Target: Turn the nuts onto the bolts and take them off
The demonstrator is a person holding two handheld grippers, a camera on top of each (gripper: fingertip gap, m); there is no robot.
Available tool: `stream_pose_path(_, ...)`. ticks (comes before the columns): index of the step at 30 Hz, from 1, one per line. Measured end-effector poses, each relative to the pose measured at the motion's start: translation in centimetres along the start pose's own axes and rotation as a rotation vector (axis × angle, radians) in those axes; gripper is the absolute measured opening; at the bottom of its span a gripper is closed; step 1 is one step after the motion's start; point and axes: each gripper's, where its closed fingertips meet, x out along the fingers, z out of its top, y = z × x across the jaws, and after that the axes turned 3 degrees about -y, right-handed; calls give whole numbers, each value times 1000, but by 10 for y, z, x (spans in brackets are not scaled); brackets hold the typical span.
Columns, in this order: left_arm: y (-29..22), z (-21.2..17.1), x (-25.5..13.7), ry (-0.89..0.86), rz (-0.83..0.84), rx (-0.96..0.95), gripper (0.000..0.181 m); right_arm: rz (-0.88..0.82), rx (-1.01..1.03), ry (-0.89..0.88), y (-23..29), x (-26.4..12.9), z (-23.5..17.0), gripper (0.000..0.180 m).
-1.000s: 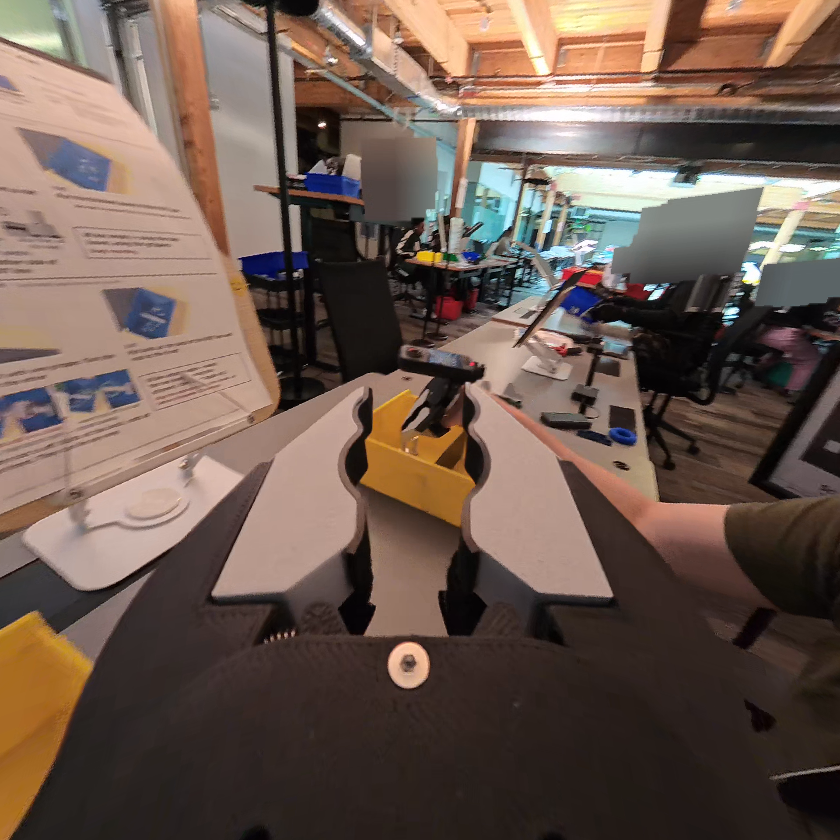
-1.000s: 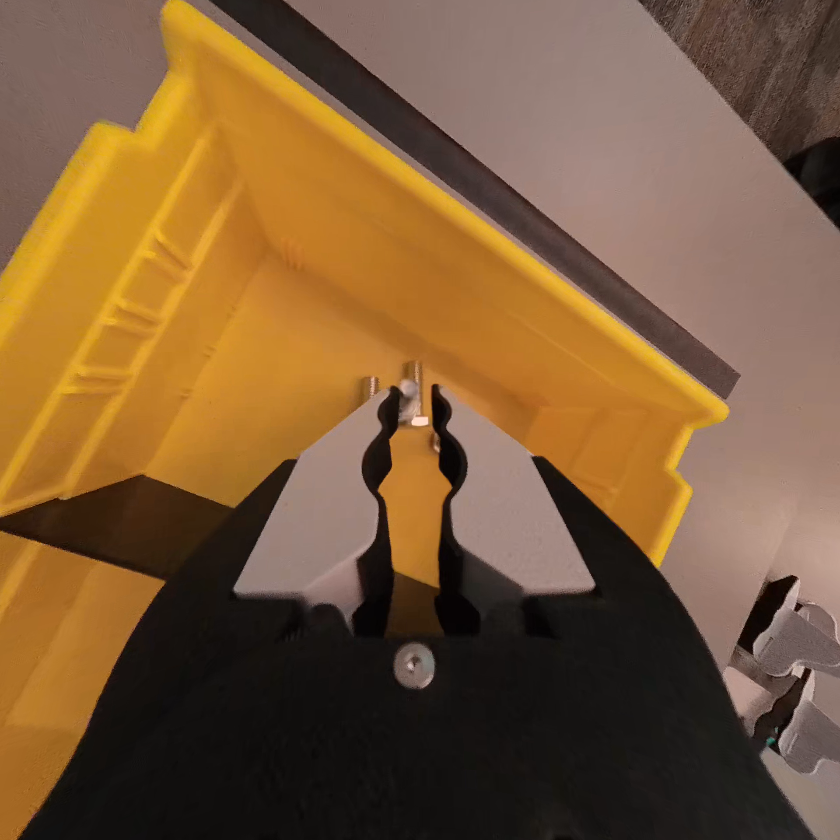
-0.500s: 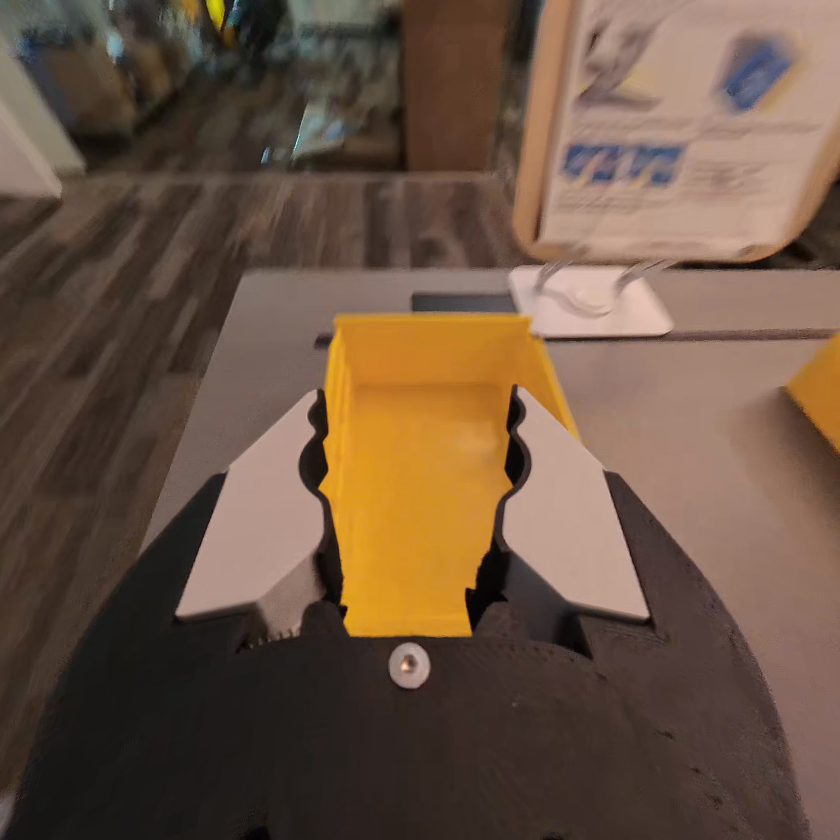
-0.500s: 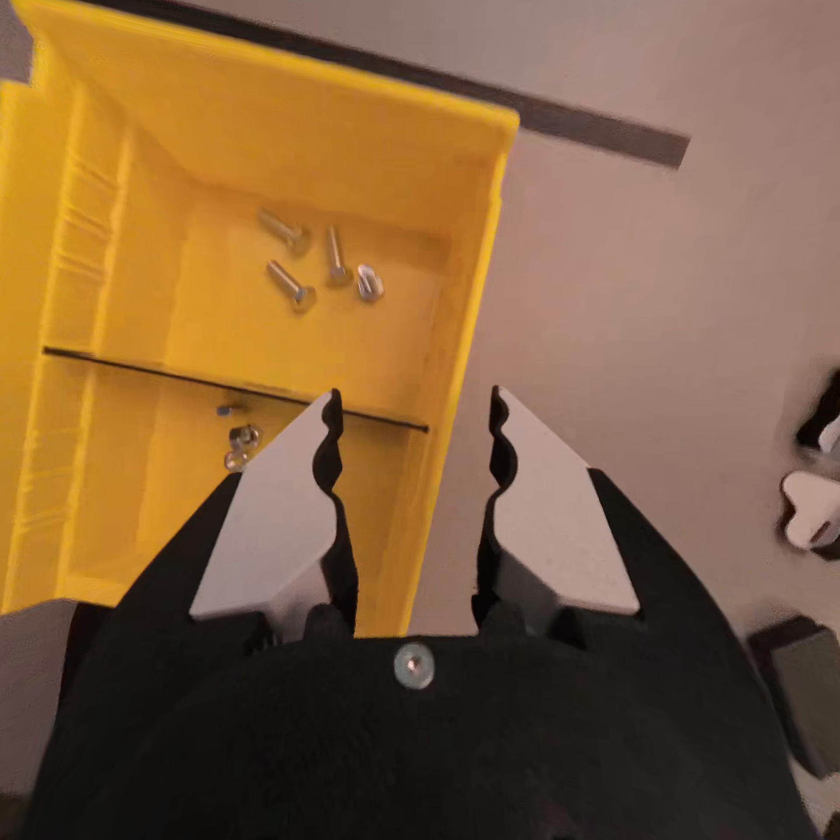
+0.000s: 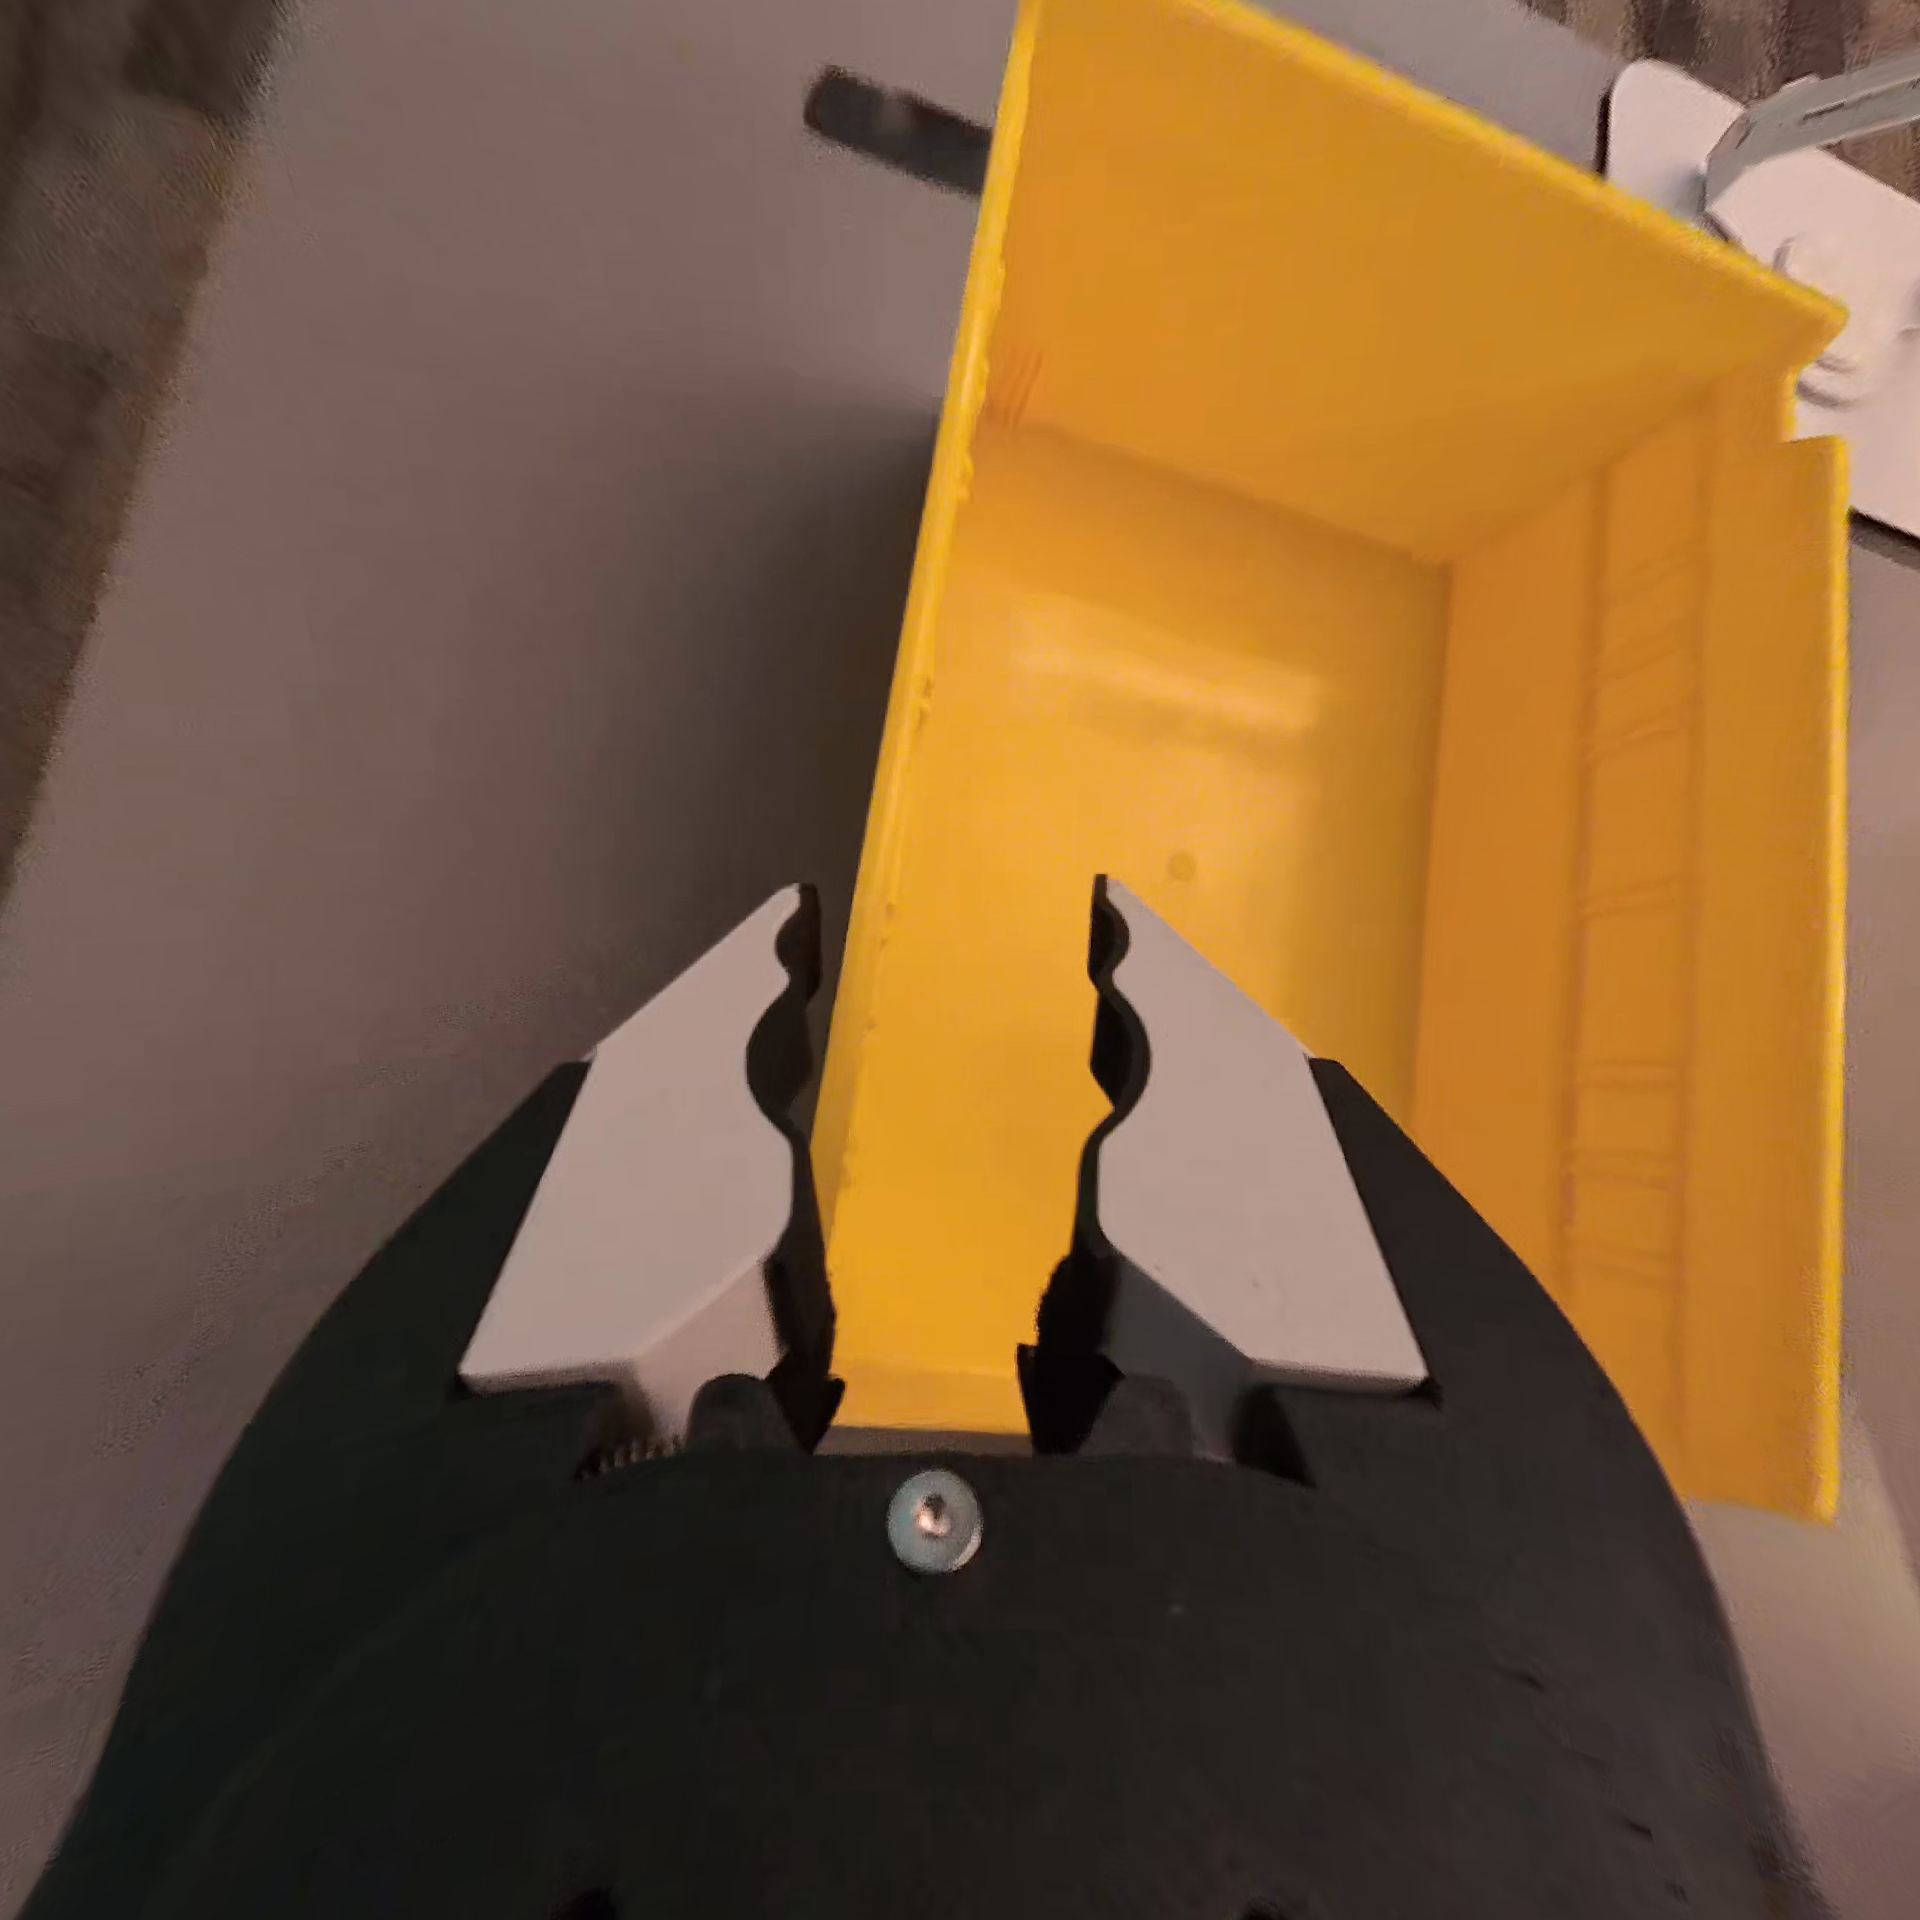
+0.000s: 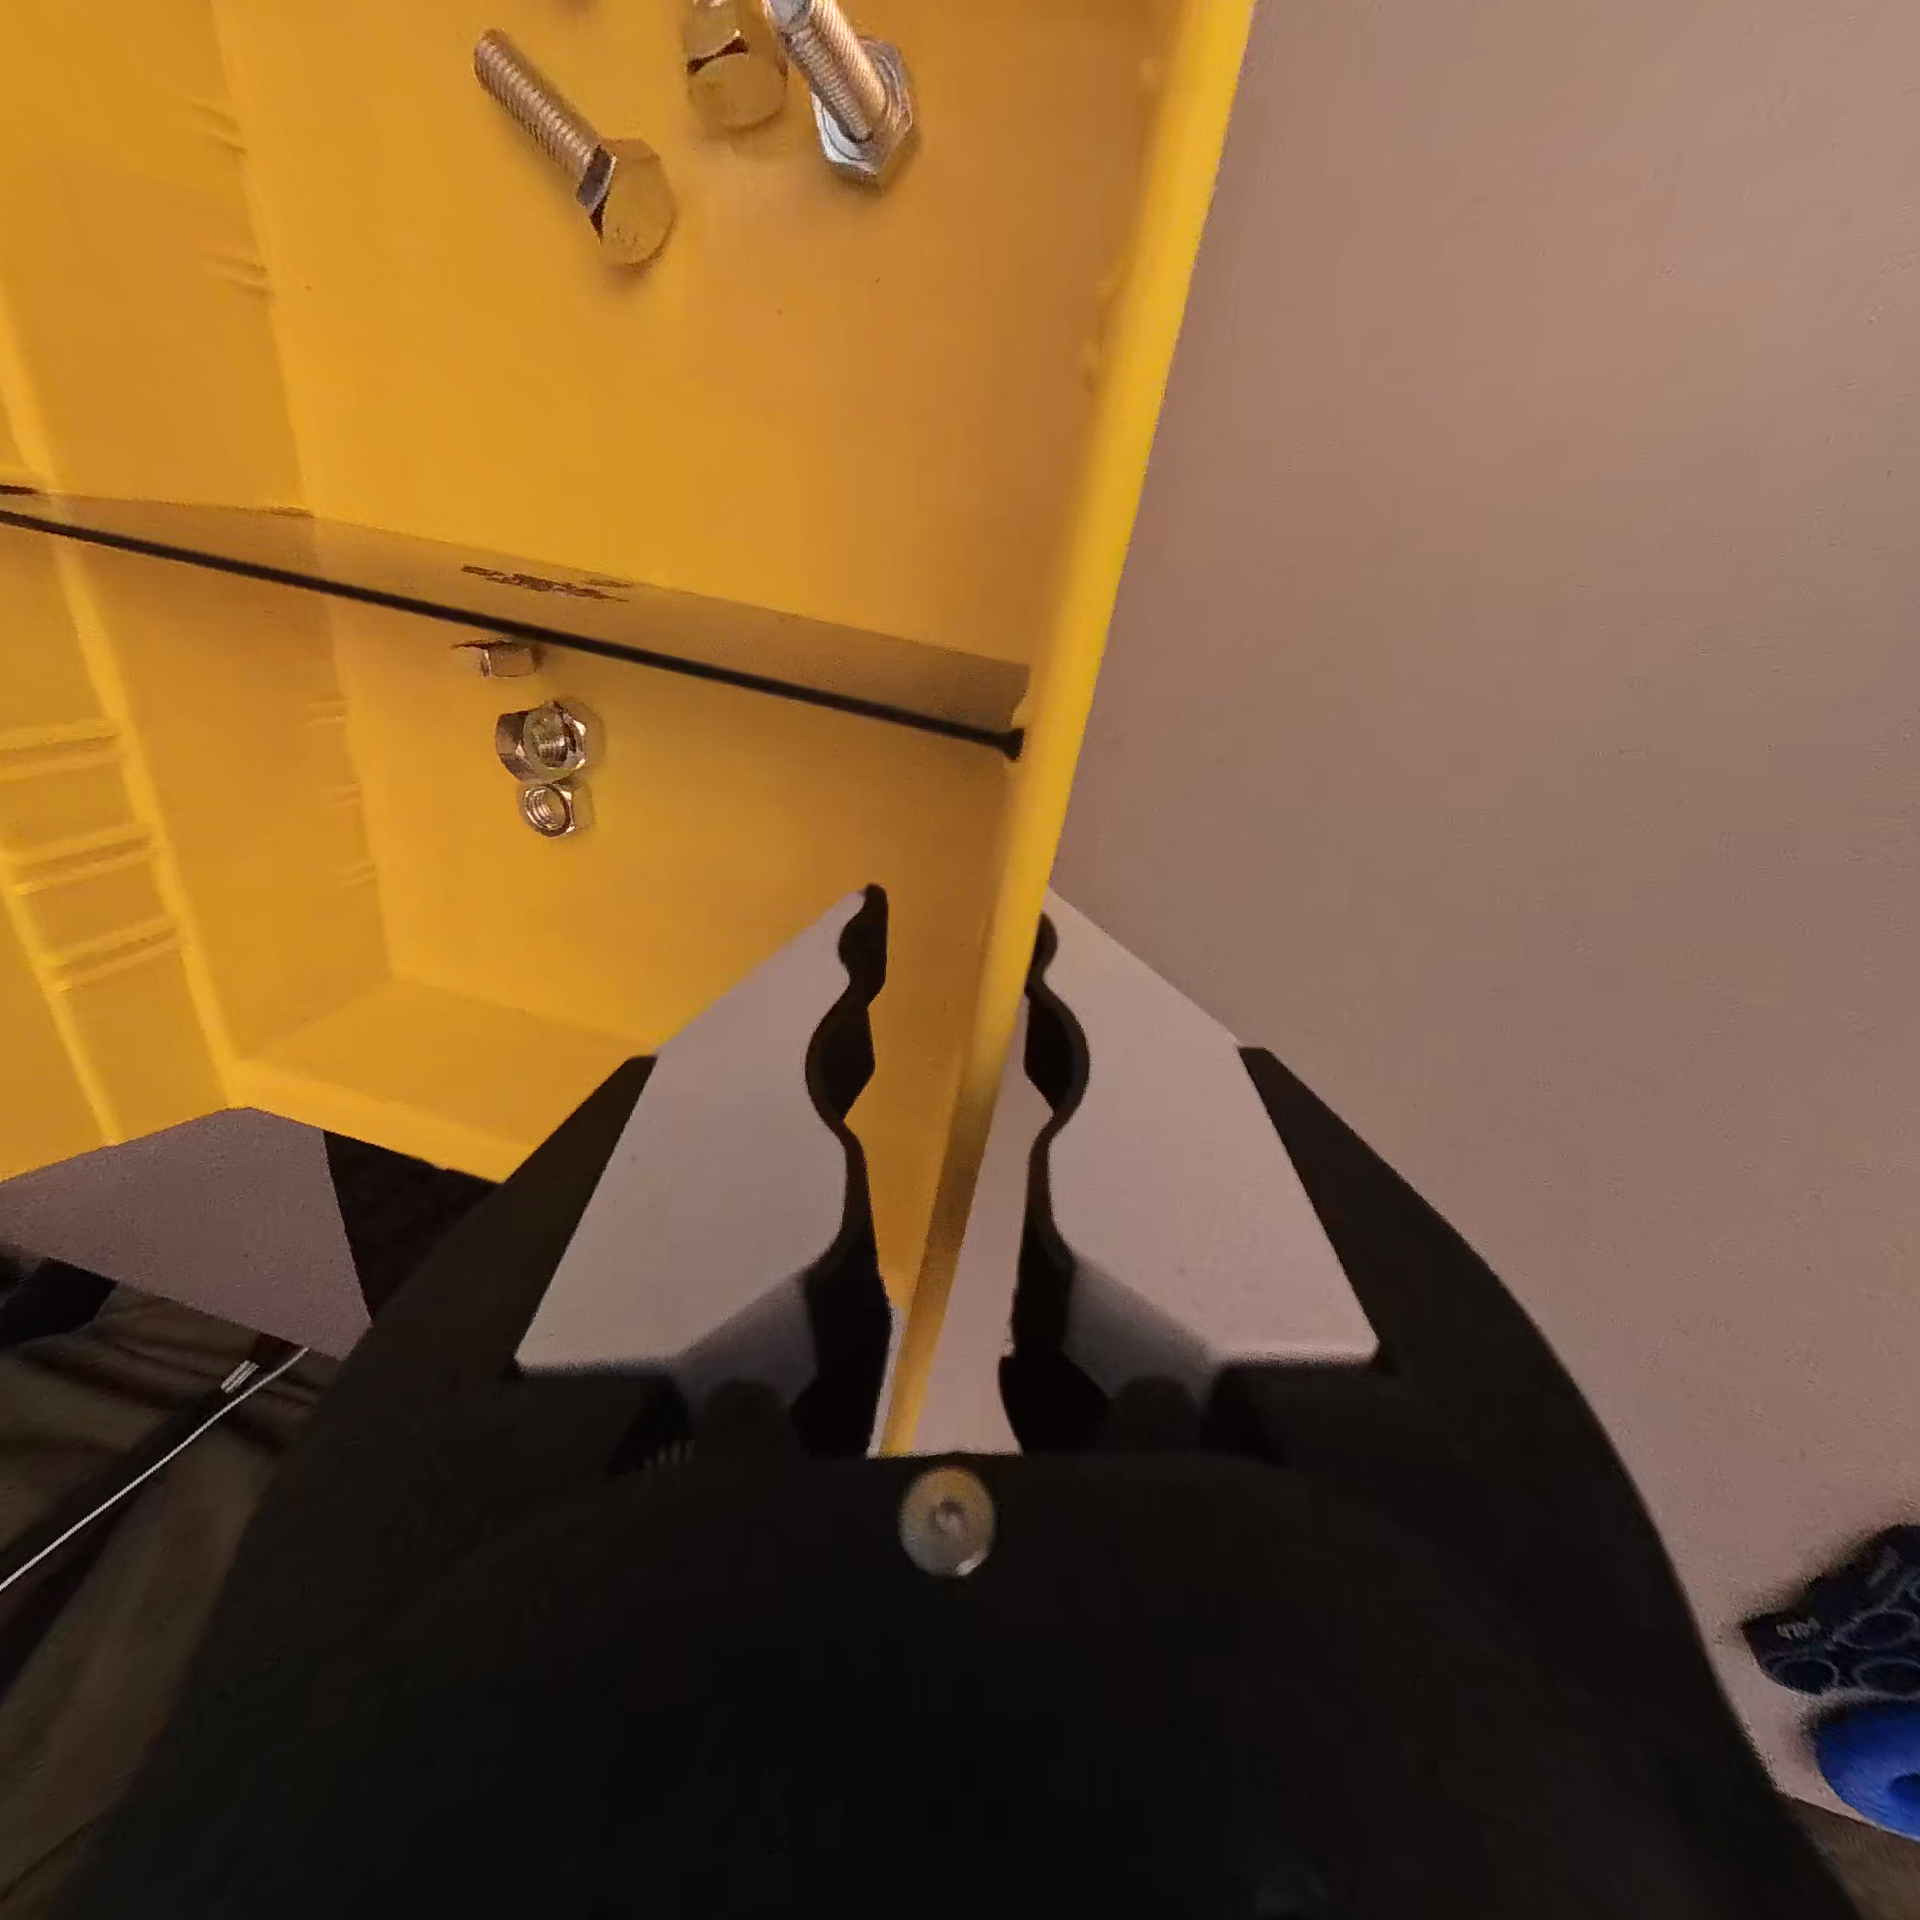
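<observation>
In the right wrist view a yellow bin [image 6: 1132, 468] has a dark divider [image 6: 520, 613]. Bolts [image 6: 582, 156] lie in its far compartment, one with a nut on it [image 6: 847, 104]. Loose nuts [image 6: 545, 740] lie in the near compartment. My right gripper [image 6: 956, 914] is empty and straddles the bin's right wall, jaws narrowed around it, left finger inside, right fingertip against the rim. In the left wrist view a second yellow bin [image 5: 1662, 831] is empty. My left gripper [image 5: 945, 894] is open and straddles its left wall, right finger inside.
Both bins stand on a grey table [image 5: 416, 727]. A white stand base [image 5: 1766, 156] sits behind the empty bin, and a dark slot [image 5: 894, 120] marks the table. A blue object [image 6: 1870, 1756] lies at the right gripper's lower right. Dark clothing [image 6: 125, 1455] shows at the lower left. Some 75 cm of space lies between my two pairs of fingers.
The right gripper let go of a bolt, pulled back and narrowed over its bin's right wall. The left gripper swung down from facing the room to straddle the empty bin's left wall.
</observation>
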Motion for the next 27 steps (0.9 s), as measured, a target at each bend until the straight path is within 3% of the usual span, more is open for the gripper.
stream_pose_path(1,1,-4,3,23,-5,-21,48,-3,2,8,-1,2,0,22)
stream_pose_path(8,-12,-33,4,198,-53,15,10,-106,-54,82,-7,7,-4,6)
stream_pose_path(11,-42,-48,4,306,-139,123,13,-134,-98,133,1,8,-7,8)
stream_pose_path(16,-70,-61,9,448,-74,370,17,-173,-148,203,23,14,-4,11)
stream_pose_path(27,-133,-90,15,644,-127,588,22,-179,-406,223,97,32,21,25)
